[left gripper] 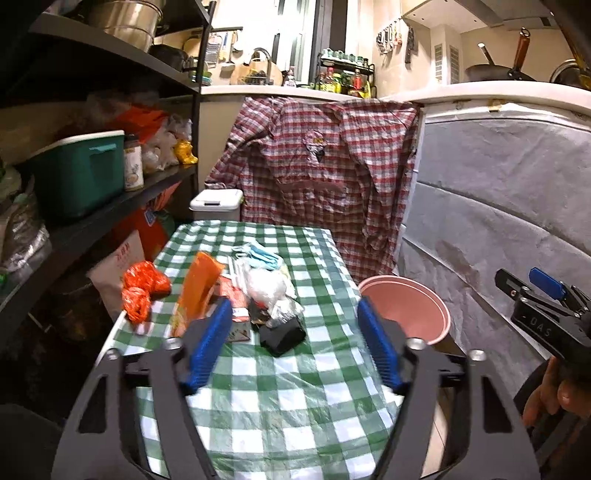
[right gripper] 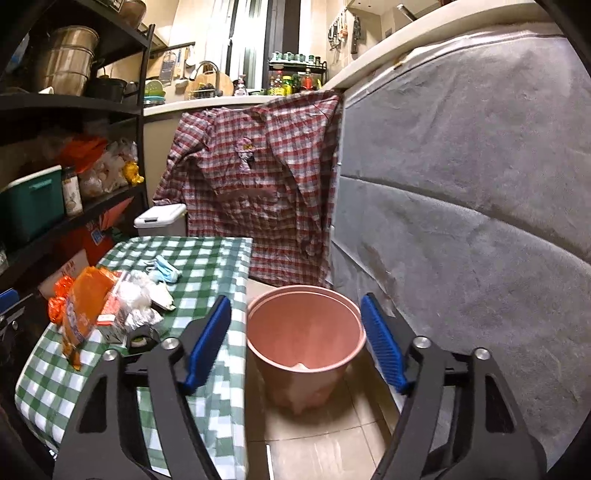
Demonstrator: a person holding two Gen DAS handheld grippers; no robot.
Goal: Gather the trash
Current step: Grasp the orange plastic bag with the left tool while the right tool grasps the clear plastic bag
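Left tool (left gripper: 295, 345) apart, empty, above checked table (left gripper: 266, 398); right tool (right gripper: 295, 341) apart, empty, framing pink bucket (right gripper: 345, 354).

Beyond the fingers, a plaid shirt (left gripper: 314, 162) hangs over a white counter (left gripper: 273, 89) carrying bottles and a faucet. Left of them stands a dark shelf (left gripper: 110, 206) with a green box (left gripper: 79, 170), jars and a steel pot (left gripper: 125, 18). Right of them leans a grey mattress (right gripper: 461, 184). The floor (right gripper: 325, 443) is beige tile under warm light.
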